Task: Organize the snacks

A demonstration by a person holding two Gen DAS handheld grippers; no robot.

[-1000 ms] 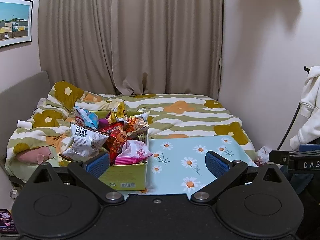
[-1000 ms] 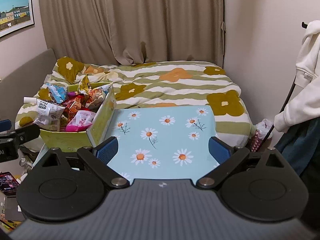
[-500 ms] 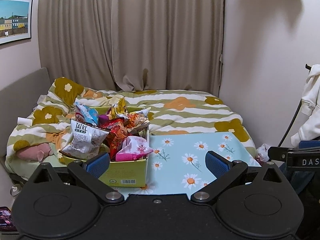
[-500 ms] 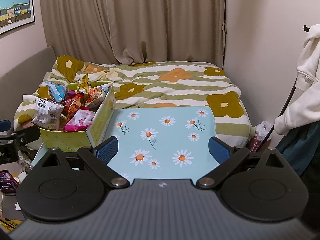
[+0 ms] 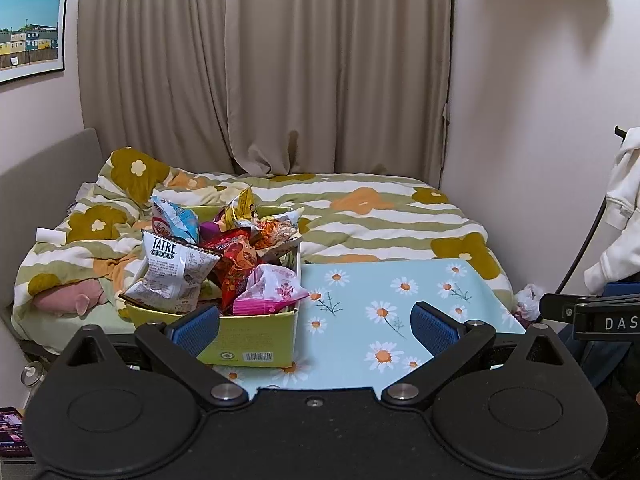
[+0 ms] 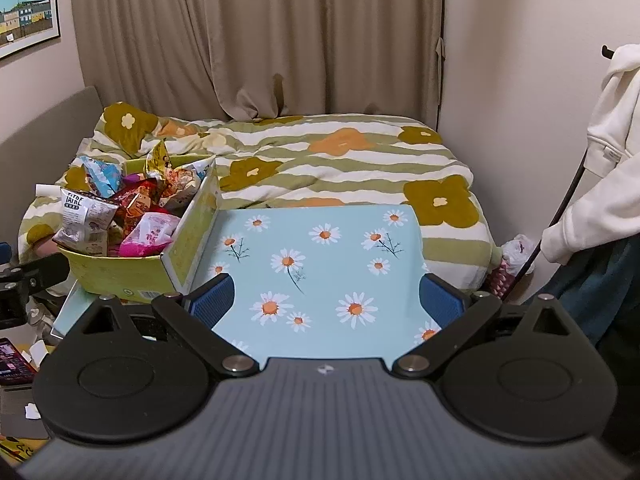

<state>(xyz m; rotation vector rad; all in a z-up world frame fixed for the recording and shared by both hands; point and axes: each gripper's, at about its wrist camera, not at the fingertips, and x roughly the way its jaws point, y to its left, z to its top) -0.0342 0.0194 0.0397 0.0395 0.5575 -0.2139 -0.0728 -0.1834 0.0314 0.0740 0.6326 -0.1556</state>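
Observation:
A yellow-green cardboard box stands at the left of a light-blue daisy-print table, heaped with snack bags: a white TATRE bag, a pink bag, a red bag and a blue-white bag. The box also shows in the right wrist view. My left gripper is open and empty, just in front of the box. My right gripper is open and empty over the table, right of the box.
A bed with a green-striped flower duvet lies behind the table, curtains beyond. A white garment hangs at the right wall. A phone and papers lie low at the left. A pink plush rests left of the box.
Both grippers have lifted and tilted slightly, so the box and table sit lower in view. Neither jaw has changed its opening. The snacks have not moved.

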